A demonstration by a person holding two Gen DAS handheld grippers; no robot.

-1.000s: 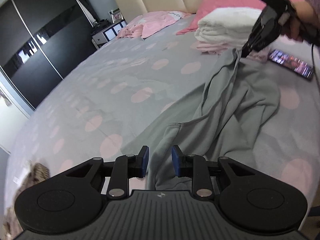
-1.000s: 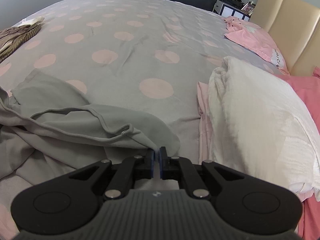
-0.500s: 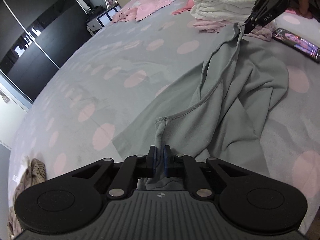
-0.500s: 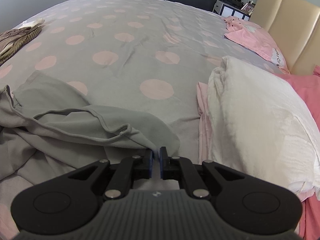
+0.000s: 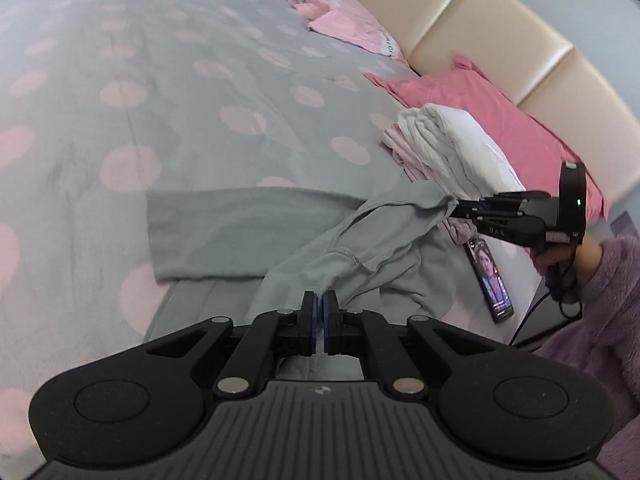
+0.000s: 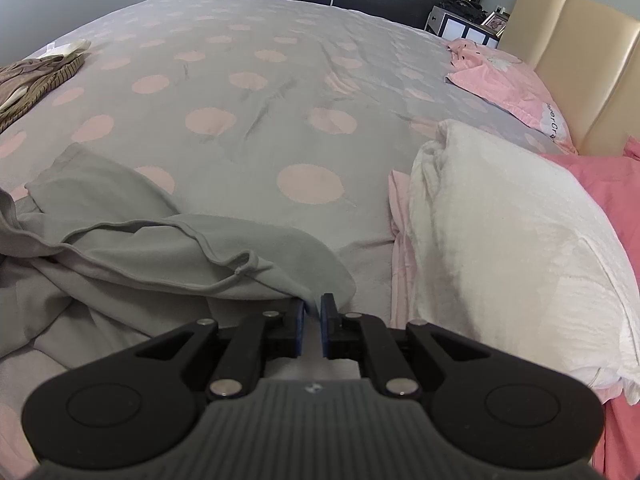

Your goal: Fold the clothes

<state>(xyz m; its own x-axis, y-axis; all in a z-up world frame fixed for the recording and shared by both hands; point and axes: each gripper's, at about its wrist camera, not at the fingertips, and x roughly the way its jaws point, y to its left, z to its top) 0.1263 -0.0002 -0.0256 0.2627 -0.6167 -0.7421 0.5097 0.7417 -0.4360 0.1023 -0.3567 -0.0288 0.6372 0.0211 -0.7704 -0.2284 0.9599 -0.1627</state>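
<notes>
Left gripper [image 5: 320, 312] has just clamped shut on the grey garment's [image 5: 248, 232] hem and swung sideways; right gripper [image 5: 456, 208] stays pinched on another corner. Garment lies rumpled on the bed [image 5: 160, 80], ready for spreading.

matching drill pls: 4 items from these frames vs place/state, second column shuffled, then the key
Items:
1. grey garment
2. white folded stack
3. phone
4. brown striped clothes

Place/state:
A. lying on the bed, screen lit, near the right hand
B. pinched at two points by the left tongs and the right tongs
C. far corner of the bed, in the right wrist view
D. resting on pale pink fabric, next to the pink pillow

Pairs: 1-B, 2-D, 3-A, 4-C
</notes>
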